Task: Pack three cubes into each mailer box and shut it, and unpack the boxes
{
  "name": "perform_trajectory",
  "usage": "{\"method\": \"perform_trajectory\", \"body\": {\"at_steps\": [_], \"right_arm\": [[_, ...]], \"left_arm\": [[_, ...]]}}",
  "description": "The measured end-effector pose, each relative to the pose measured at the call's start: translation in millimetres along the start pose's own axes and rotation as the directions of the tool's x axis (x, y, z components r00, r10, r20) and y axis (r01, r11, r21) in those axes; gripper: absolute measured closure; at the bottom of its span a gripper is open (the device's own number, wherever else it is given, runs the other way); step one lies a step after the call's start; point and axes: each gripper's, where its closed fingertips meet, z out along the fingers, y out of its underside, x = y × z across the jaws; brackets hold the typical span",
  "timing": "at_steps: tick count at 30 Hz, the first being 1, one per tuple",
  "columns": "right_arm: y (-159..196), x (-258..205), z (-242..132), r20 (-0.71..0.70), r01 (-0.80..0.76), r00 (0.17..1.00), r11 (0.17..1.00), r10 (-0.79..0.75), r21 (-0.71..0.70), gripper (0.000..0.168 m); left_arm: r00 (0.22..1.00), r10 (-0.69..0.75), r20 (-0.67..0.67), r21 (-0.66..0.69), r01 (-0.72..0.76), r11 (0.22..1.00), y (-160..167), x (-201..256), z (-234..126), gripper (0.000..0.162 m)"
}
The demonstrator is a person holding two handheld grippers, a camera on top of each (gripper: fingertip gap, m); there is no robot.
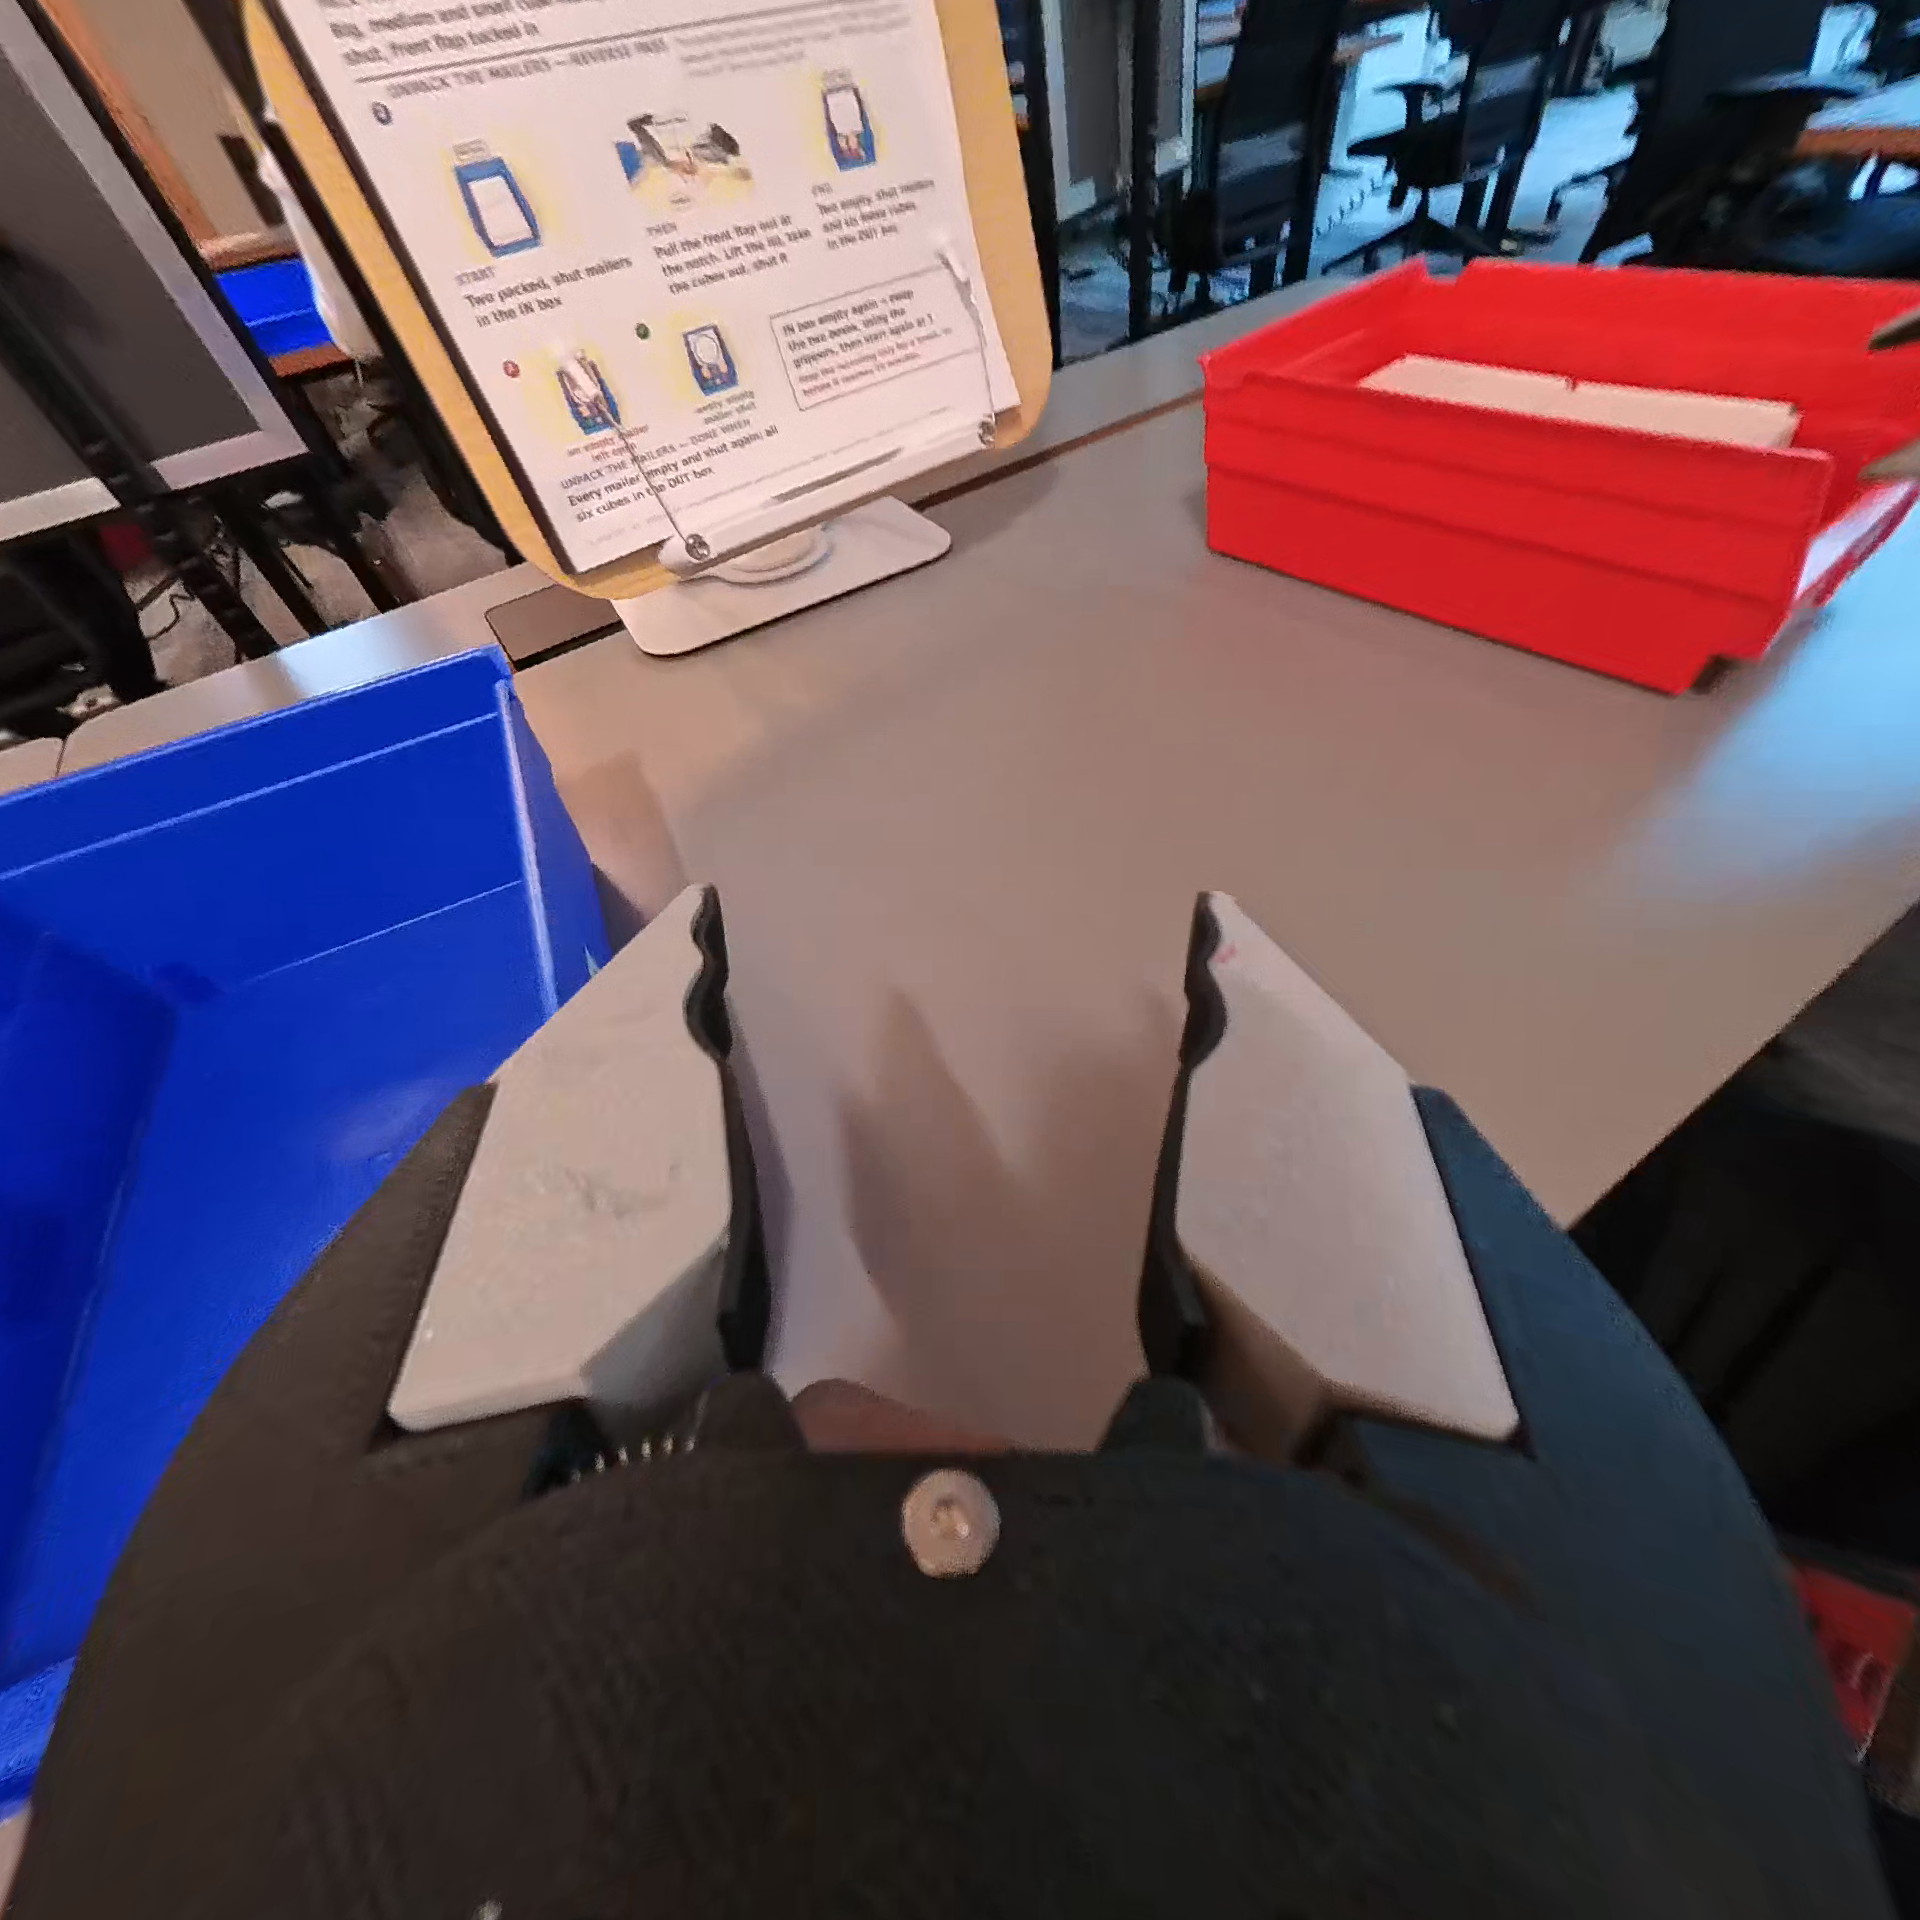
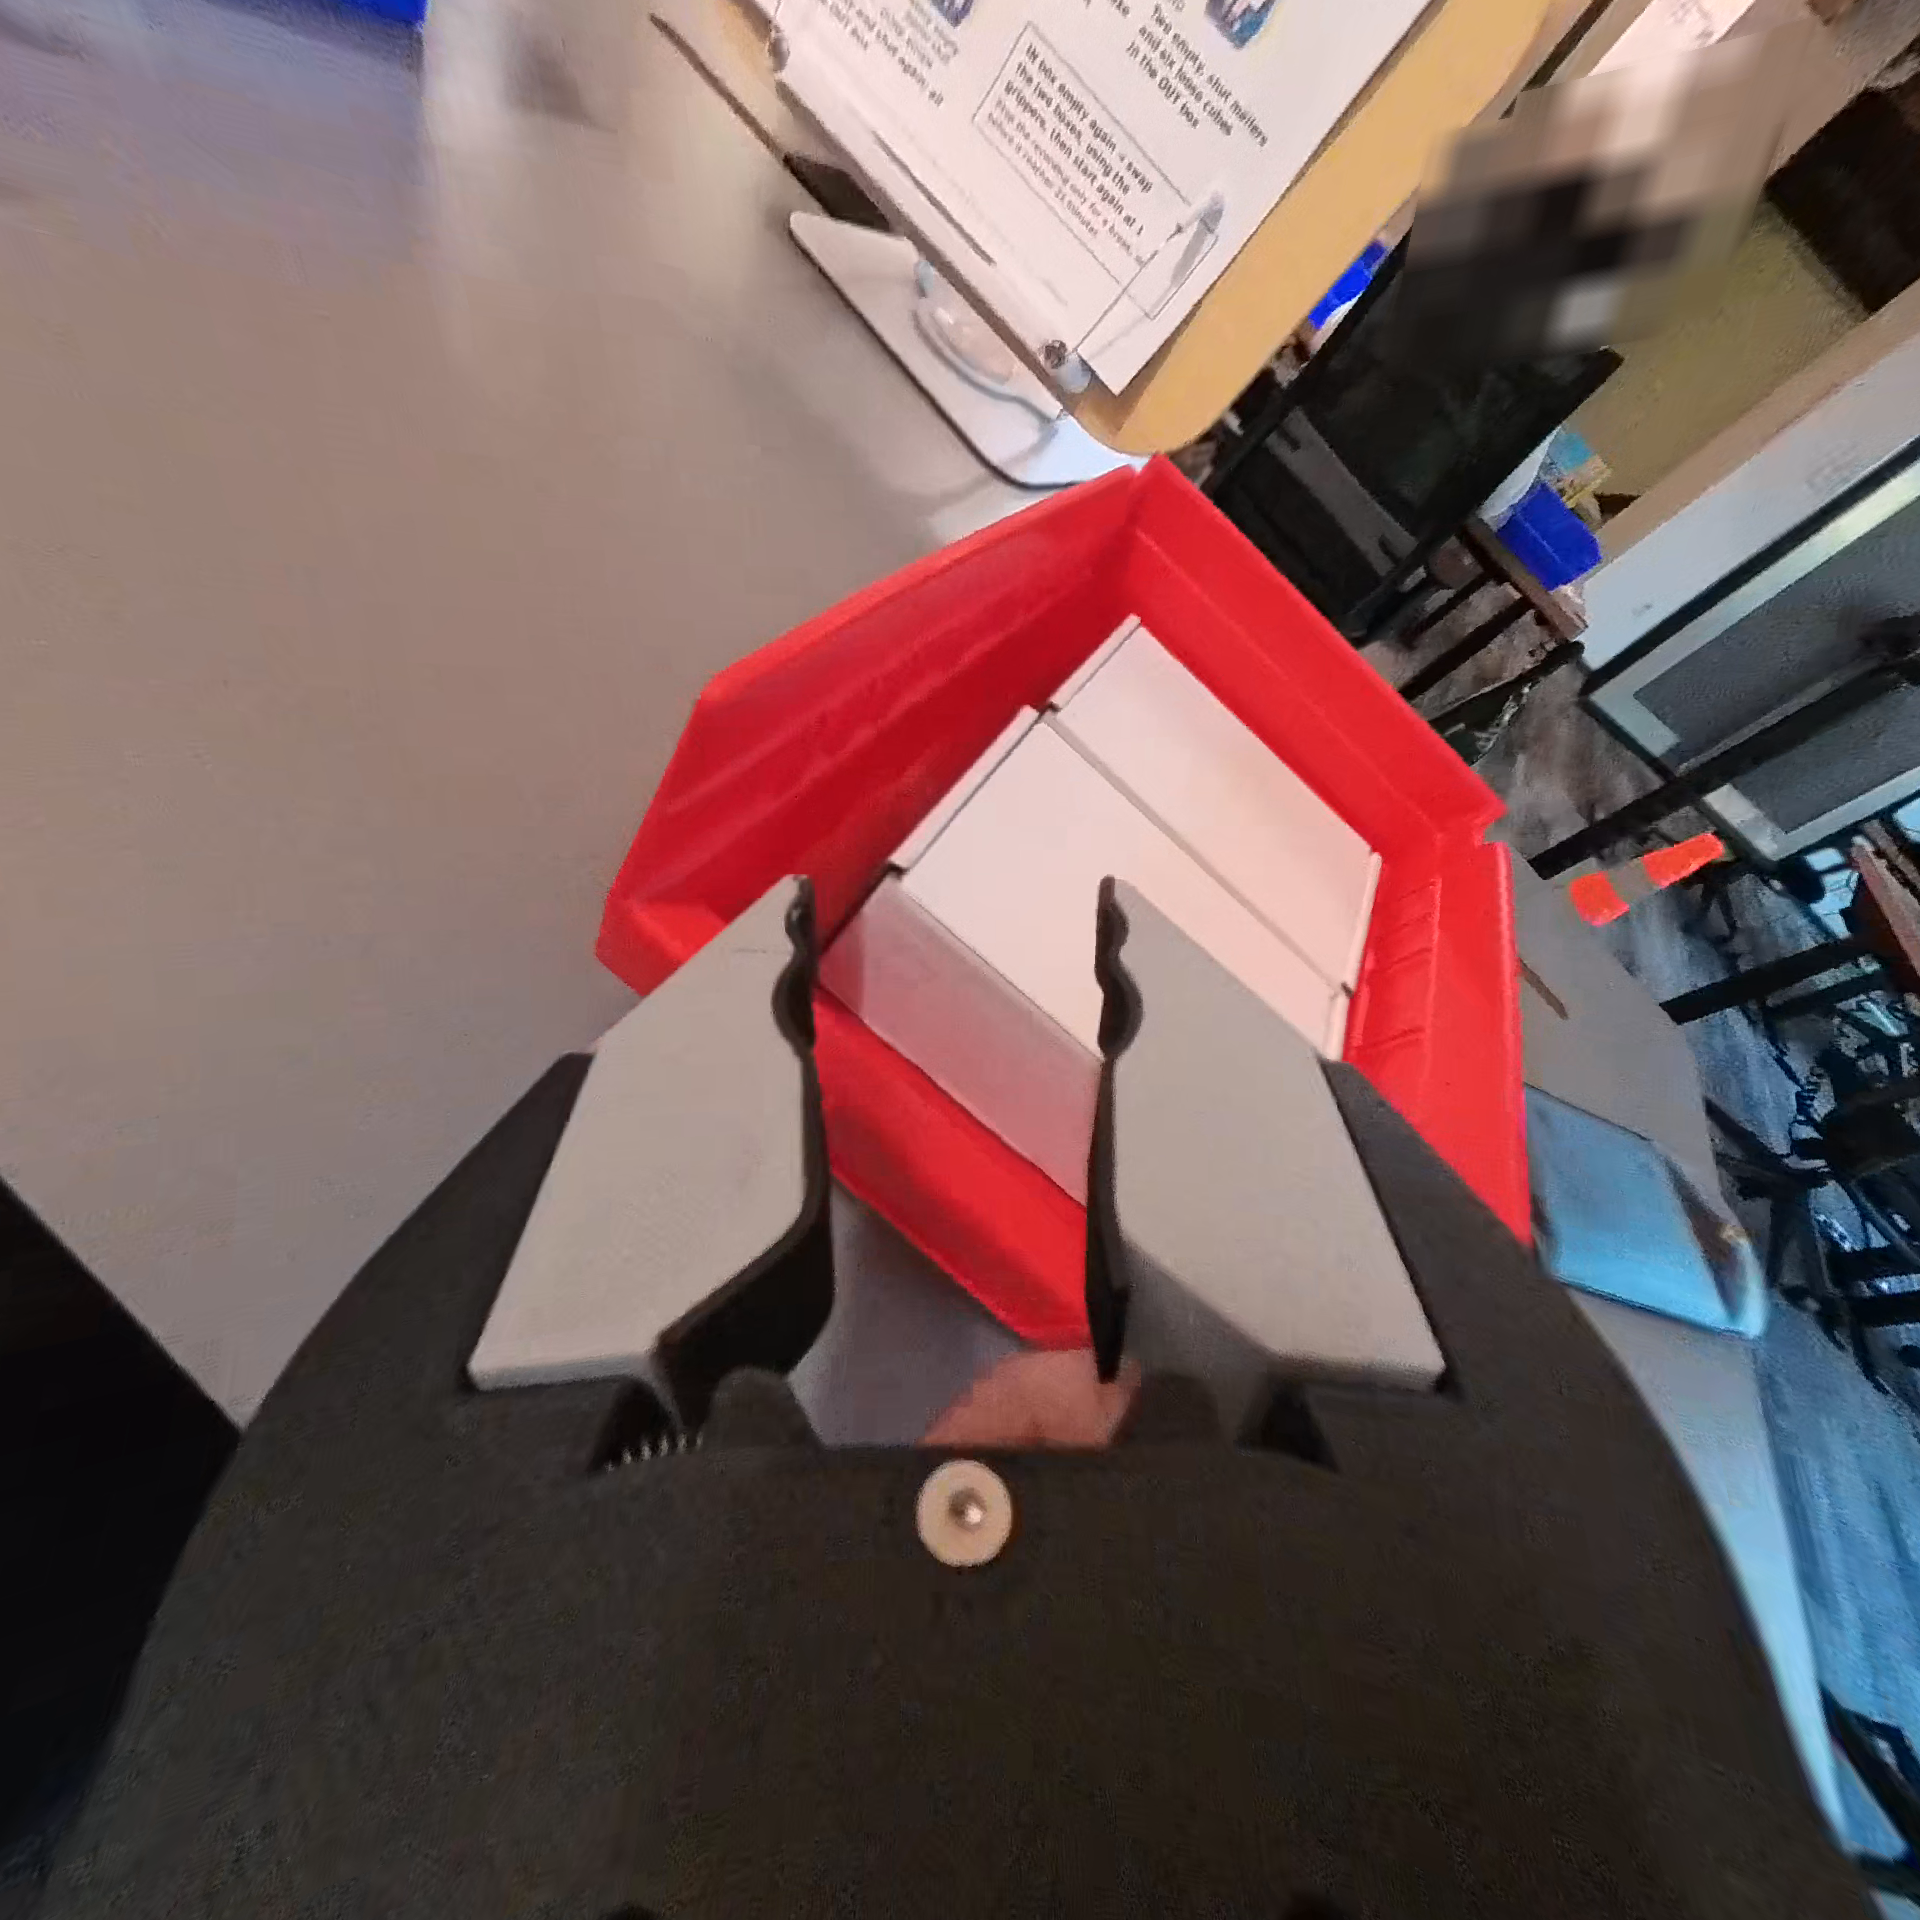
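A: A grey table (image 1: 1091,727) fills both wrist views, with a blue bin (image 1: 260,1039) at its left edge and a red bin (image 2: 862,748) far across on the right.

B: And the mailers?

A: Two white mailer boxes (image 2: 1101,831) lie side by side inside the red bin, lids down, one nearer the camera and one against the far wall. From the left wrist view only the top of one shows above the red rim. No cubes can be seen in either view.

B: What stands behind?

A: An instruction sheet on a wooden-backed stand (image 1: 665,301), its white base resting on the table's far edge between the two bins.

B: The tools?

A: The left gripper (image 1: 956,914) hovers over bare tabletop just beside the blue bin, fingers spread wide, nothing between them. The right gripper (image 2: 951,899) hangs above the near end of the red bin, fingers likewise apart and empty, framing the nearer box's front wall.
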Motion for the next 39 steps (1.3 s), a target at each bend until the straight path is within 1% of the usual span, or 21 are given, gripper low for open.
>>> {"method": "perform_trajectory", "body": {"at_steps": [3, 5, 6, 9, 11, 12, 13, 15, 16, 18, 20, 23, 25, 27, 29, 33, 34, 36, 37, 38, 39], "right_arm": [[3, -4, 3, -0.069, -0.079, 0.994, 0.997, 0.08, 0.01, 0.117], [7, 1, 1, -0.125, -0.173, 0.978, 0.985, 0.168, -0.027, 0.115], [5, -1, -2, -0.118, -0.214, 0.971, 0.977, 0.21, -0.023, 0.113], [-4, -15, -7, -0.037, -0.296, 0.954, 0.955, 0.296, 0.006, 0.104], [-5, -26, -3, 0.009, -0.295, 0.955, 0.955, 0.295, 0.01, 0.097], [-3, -27, 1, -0.002, -0.279, 0.96, 0.96, 0.279, 0.008, 0.094], [0, -23, 4, -0.038, -0.258, 0.965, 0.966, 0.258, 0.013, 0.096], [3, -11, 8, -0.12, -0.234, 0.964, 0.972, 0.236, 0.035, 0.107], [3, -10, 9, -0.114, -0.247, 0.961, 0.968, 0.251, 0.042, 0.108], [2, -18, 11, -0.03, -0.308, 0.951, 0.951, 0.309, 0.035, 0.106], [2, -22, 13, 0.022, -0.325, 0.945, 0.945, 0.325, 0.018, 0.102], [5, -30, 17, 0.071, -0.3, 0.951, 0.954, 0.301, -0.026, 0.101], [10, -33, 19, 0.073, -0.253, 0.963, 0.965, 0.258, -0.073, 0.093], [14, -36, 21, 0.077, -0.234, 0.967, 0.967, 0.243, -0.101, 0.09], [14, -40, 20, 0.081, -0.239, 0.966, 0.967, 0.247, -0.092, 0.088], [6, -47, 9, 0.028, -0.218, 0.975, 0.975, 0.219, -0.051, 0.069], [2, -50, 7, 0.029, -0.237, 0.971, 0.971, 0.238, -0.03, 0.068], [-5, -58, 7, 0.046, -0.295, 0.955, 0.956, 0.295, 0.002, 0.062], [-8, -59, 7, 0.028, -0.319, 0.947, 0.947, 0.319, 0.015, 0.062], [-11, -59, 6, 0.001, -0.338, 0.941, 0.941, 0.338, 0.034, 0.063], [-13, -58, 6, -0.019, -0.349, 0.936, 0.936, 0.35, 0.051, 0.065]], "left_arm": [[1.0, 0.019, 0.016, -0.004, -0.019, 1.0, 10, 0, 5, 0.074], [0.997, 0.068, 0.023, -0.053, -0.066, 0.996, 22, 1, 9, 0.062], [0.996, 0.084, 0.025, -0.087, -0.082, 0.993, 27, 2, 10, 0.058], [0.992, 0.113, 0.063, -0.129, -0.105, 0.986, 35, -2, 10, 0.059], [0.987, 0.103, 0.12, -0.109, -0.09, 0.99, 35, -11, 6, 0.061], [0.986, 0.087, 0.139, -0.096, -0.074, 0.993, 36, -15, 4, 0.062], [0.984, 0.077, 0.158, -0.091, -0.063, 0.994, 38, -18, 1, 0.064], [0.976, 0.071, 0.208, -0.079, -0.056, 0.995, 39, -22, -6, 0.064], [0.972, 0.074, 0.222, -0.07, -0.06, 0.996, 39, -21, -9, 0.064], [0.961, 0.131, 0.243, -0.103, -0.109, 0.989, 45, -22, -11, 0.066], [0.943, 0.202, 0.265, -0.138, -0.17, 0.976, 49, -26, -13, 0.065], [0.939, 0.226, 0.259, -0.135, -0.197, 0.971, 51, -24, -13, 0.062], [0.944, 0.232, 0.235, -0.176, -0.193, 0.965, 58, -23, -12, 0.06], [0.935, 0.239, 0.261, -0.215, -0.185, 0.959, 64, -31, -16, 0.06], [0.935, 0.205, 0.288, -0.216, -0.146, 0.966, 65, -37, -21, 0.06], [0.932, 0.154, 0.327, -0.171, -0.102, 0.98, 58, -44, -34, 0.062], [0.929, 0.126, 0.347, -0.142, -0.08, 0.987, 54, -47, -37, 0.067], [0.914, -0.001, 0.405, -0.069, 0.031, 0.997, 50, -60, -44, 0.091], [0.897, -0.075, 0.436, -0.048, 0.106, 0.993, 53, -68, -47, 0.095], [0.887, -0.132, 0.442, -0.043, 0.168, 0.985, 60, -71, -48, 0.092], [0.89, -0.176, 0.421, -0.044, 0.214, 0.976, 66, -70, -45, 0.085]]}}
